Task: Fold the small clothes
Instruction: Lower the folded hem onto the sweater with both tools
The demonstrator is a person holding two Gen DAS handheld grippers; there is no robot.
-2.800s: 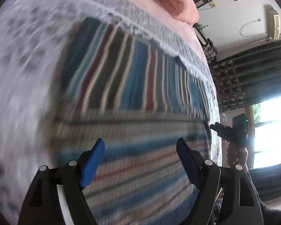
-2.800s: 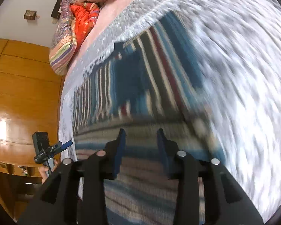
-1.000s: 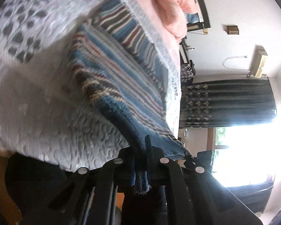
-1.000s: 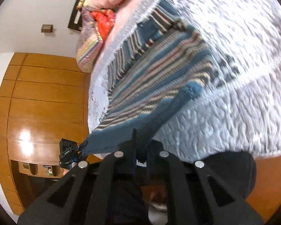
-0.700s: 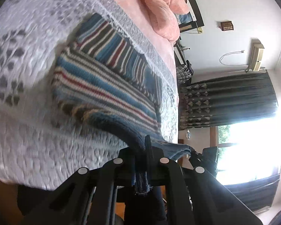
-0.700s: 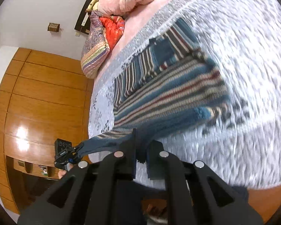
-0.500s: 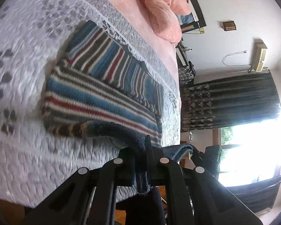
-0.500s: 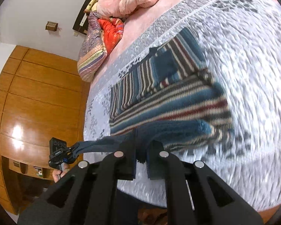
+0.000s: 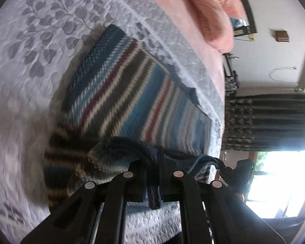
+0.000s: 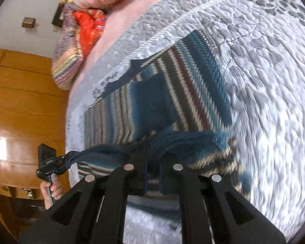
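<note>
A striped knit sweater (image 9: pixel 130 99) in blue, cream, grey and maroon lies on a grey quilted bedspread (image 9: pixel 30 46). Its dark blue hem is lifted off the bed and stretched between both grippers. My left gripper (image 9: pixel 155 158) is shut on one end of the hem, held over the sweater's body. My right gripper (image 10: pixel 153 144) is shut on the other end, above the same sweater (image 10: pixel 160 101). In the right wrist view the left gripper (image 10: pixel 50 162) shows at the left with a hand under it. In the left wrist view the right gripper (image 9: pixel 233 168) shows at the right.
Pink pillows (image 9: pixel 211 18) and a red and striped bundle of bedding (image 10: pixel 77 32) lie at the head of the bed. A wooden wardrobe (image 10: pixel 20 111) stands on one side. Dark curtains (image 9: pixel 270 120) and a bright window (image 9: pixel 282 183) are on the other side.
Both grippers closed on the sweater's hem, lifted it off the bed's near edge and carried it forward over the sweater's body, so the lower part now doubles over the upper part.
</note>
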